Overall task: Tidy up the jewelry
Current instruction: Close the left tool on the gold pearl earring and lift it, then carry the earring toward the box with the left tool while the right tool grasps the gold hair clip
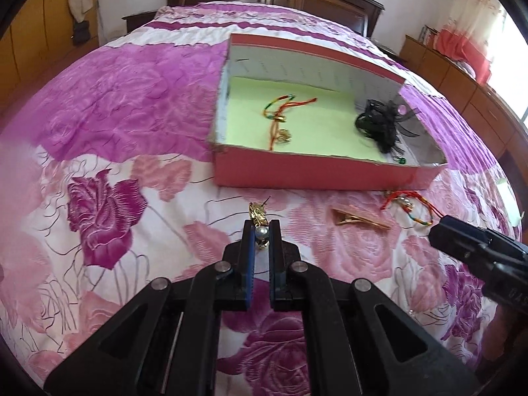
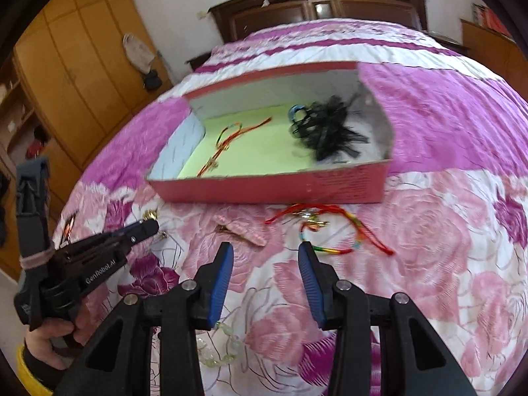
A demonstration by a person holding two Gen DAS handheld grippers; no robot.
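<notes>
A gold earring (image 1: 258, 216) with a small pearl bead and a thin post is clamped between the blue-padded fingers (image 1: 252, 247) of the left gripper (image 1: 261, 236); the gold part projects beyond the fingertips, and the pearl sits in the narrow slit between the pads. The piece is held just above the floral bedspread (image 1: 109, 204), in front of the near wall of the box. The jaws of the right gripper (image 2: 265, 254) are seen standing apart, with nothing between the blue pads (image 2: 221, 277).

Just beyond the right fingertips a red and multicoloured cord bracelet (image 2: 325, 229) with small metal charms is spread on the bedspread, close to the box. To its left a pink hair clip (image 2: 244, 232) lies flat. A string of pale green beads (image 2: 219, 346) is partly seen beneath the right gripper.

Farther out, an open red cardboard box (image 1: 316, 173) with white inner walls and a light green floor is set on the bed. Inside it a second coloured cord bracelet (image 1: 280, 117) lies toward the left, and a black feathered hair accessory (image 1: 382, 125) lies toward the right.

A person's hand (image 2: 49, 340) is seen gripping the left gripper's handle.
</notes>
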